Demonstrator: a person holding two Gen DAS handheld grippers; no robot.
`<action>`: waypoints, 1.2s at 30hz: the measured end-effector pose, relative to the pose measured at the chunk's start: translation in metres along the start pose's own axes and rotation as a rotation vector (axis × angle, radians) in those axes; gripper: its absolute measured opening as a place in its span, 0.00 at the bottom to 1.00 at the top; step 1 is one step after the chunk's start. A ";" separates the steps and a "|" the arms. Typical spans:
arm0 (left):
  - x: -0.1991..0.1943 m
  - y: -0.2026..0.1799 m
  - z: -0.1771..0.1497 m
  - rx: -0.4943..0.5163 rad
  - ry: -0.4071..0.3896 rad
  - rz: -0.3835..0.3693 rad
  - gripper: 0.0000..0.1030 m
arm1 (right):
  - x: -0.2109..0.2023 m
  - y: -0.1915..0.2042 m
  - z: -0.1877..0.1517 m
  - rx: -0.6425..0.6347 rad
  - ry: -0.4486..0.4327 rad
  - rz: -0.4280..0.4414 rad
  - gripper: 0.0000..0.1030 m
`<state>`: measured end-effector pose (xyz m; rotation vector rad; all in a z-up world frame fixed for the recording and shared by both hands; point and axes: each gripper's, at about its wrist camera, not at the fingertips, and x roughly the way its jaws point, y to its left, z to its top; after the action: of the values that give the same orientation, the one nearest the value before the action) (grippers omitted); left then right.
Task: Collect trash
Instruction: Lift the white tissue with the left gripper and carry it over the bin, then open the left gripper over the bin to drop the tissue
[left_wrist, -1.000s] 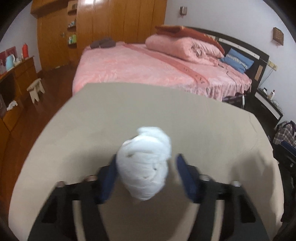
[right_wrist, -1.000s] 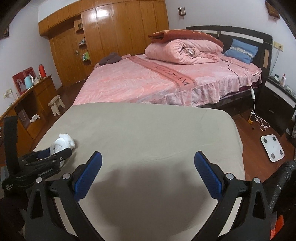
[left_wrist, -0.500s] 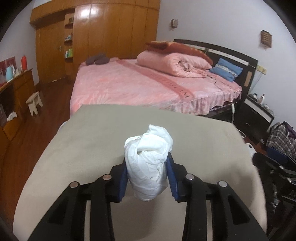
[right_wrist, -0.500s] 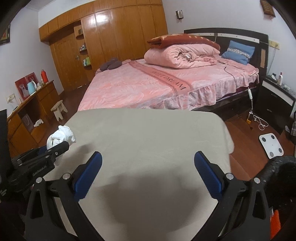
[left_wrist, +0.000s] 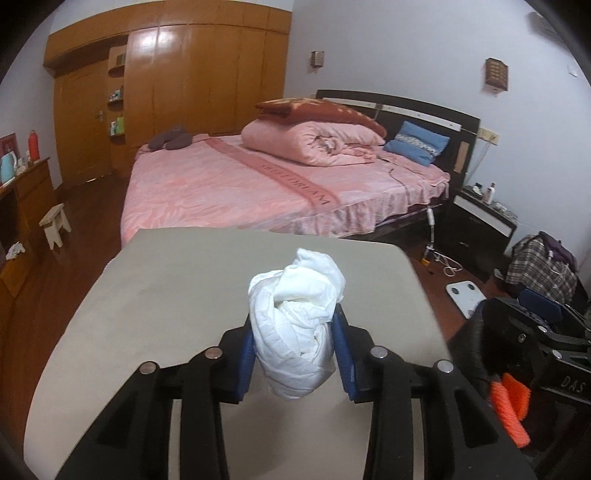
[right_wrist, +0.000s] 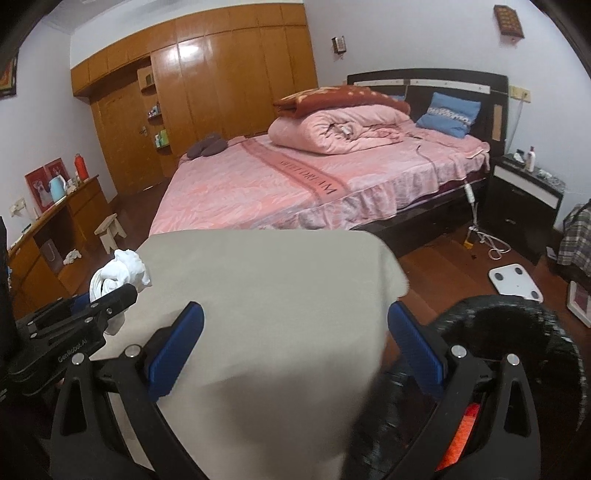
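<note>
the left gripper (left_wrist: 295, 354) has the crumpled white tissue wad (left_wrist: 295, 325) clamped between its blue pads (left_wrist: 246, 354), and the pads press into both sides of it. the log of the moment fits what shows: those jaws have just been closing, with the wad between them, and now they sit narrow around it. the wad stands up out of the grip, its top bulging above the fingertips, its lower end hanging just below them. it is clear of the beige table (left_wrist: 177, 295), held in the air above the table's near half.

from the other side, the same wad (right_wrist: 120, 273) shows over the table's left edge (right_wrist: 258, 277), poking up from the left gripper's black frame (right_wrist: 92, 314).

the right gripper (right_wrist: 295, 339) is spread wide, blue pads (right_wrist: 173, 343) far apart, with only bare tabletop showing between them. it hangs over the table's right front part, its right finger out past the table's right edge.

just off that right edge, low down, sits the round black rim of a bin (right_wrist: 517, 321), blurred, something orange (right_wrist: 461, 435) beside it. beyond the table's far edge stands the pink bed (right_wrist: 295, 184) with a rolled quilt (right_wrist: 340, 129) on it, and a white scale (right_wrist: 515, 280) lies on the wooden floor to the table's right.
</note>
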<state>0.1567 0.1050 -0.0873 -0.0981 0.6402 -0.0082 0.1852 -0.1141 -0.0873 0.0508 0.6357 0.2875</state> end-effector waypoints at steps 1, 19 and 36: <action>-0.004 -0.006 0.000 0.004 -0.003 -0.007 0.36 | -0.007 -0.004 -0.001 0.002 -0.006 -0.007 0.94; -0.042 -0.112 -0.003 0.104 -0.034 -0.159 0.37 | -0.099 -0.077 -0.019 0.058 -0.078 -0.133 0.94; -0.047 -0.211 -0.011 0.227 -0.040 -0.319 0.37 | -0.146 -0.148 -0.042 0.135 -0.106 -0.272 0.94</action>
<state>0.1172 -0.1047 -0.0482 0.0193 0.5740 -0.3851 0.0858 -0.2984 -0.0565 0.1073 0.5481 -0.0212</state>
